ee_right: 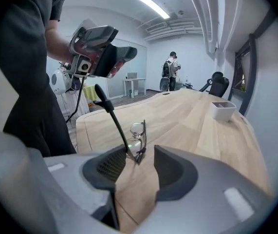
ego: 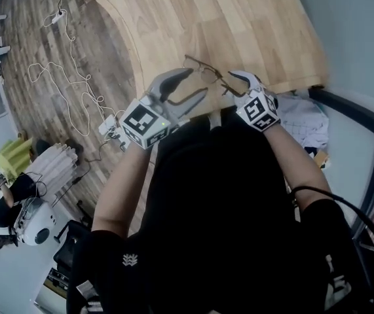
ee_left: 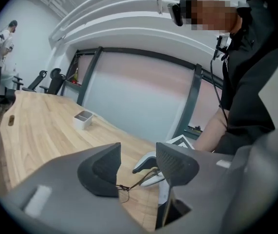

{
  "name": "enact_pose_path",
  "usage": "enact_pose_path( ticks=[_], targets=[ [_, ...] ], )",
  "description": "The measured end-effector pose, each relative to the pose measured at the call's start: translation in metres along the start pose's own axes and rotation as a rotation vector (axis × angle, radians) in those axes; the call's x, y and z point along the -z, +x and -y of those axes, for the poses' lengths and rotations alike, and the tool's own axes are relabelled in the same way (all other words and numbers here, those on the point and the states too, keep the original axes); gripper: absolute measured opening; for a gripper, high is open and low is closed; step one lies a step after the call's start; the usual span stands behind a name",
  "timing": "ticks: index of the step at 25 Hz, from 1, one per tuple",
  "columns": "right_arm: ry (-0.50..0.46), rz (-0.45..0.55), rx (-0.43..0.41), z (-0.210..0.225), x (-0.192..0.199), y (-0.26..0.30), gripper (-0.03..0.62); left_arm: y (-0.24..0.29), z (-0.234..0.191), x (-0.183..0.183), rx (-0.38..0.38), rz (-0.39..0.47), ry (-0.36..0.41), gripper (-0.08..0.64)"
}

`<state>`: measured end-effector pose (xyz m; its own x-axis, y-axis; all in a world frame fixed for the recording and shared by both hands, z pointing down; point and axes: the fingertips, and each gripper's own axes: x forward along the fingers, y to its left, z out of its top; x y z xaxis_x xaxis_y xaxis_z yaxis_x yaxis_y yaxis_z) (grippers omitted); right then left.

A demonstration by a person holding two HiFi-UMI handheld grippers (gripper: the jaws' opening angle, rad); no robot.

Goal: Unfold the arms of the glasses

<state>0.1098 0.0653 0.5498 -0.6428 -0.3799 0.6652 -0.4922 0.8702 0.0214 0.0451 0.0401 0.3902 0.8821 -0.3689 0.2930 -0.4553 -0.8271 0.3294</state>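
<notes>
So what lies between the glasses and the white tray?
Nothing: only bare table separates the glasses from the white tray, as the right gripper view shows.

Your left gripper (ego: 196,82) points toward two o'clock in the head view, and its jaws stand apart. Your right gripper (ego: 228,85) faces it, angled toward ten o'clock, with its jaws spread wide as well. The two sets of tips sit near each other without touching. Your left forearm (ego: 118,188) reaches up from seven o'clock and your right forearm (ego: 291,152) from five o'clock. Both are bare, with the wrists close together ahead of your chest.
</notes>
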Motion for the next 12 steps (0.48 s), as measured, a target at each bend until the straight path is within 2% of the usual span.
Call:
enact_pose_path(
  ticks=[4, 12],
  targets=[
    [-0.003, -0.015, 0.01, 0.028, 0.004, -0.002, 0.172, -0.01, -0.014, 0.001, -0.073, 0.014, -0.019, 0.23],
    [-0.054, -0.015, 0.0, 0.091, -0.005, 0.007, 0.172, -0.006, -0.025, 0.01, -0.166, 0.028, -0.067, 0.23]
  ],
)
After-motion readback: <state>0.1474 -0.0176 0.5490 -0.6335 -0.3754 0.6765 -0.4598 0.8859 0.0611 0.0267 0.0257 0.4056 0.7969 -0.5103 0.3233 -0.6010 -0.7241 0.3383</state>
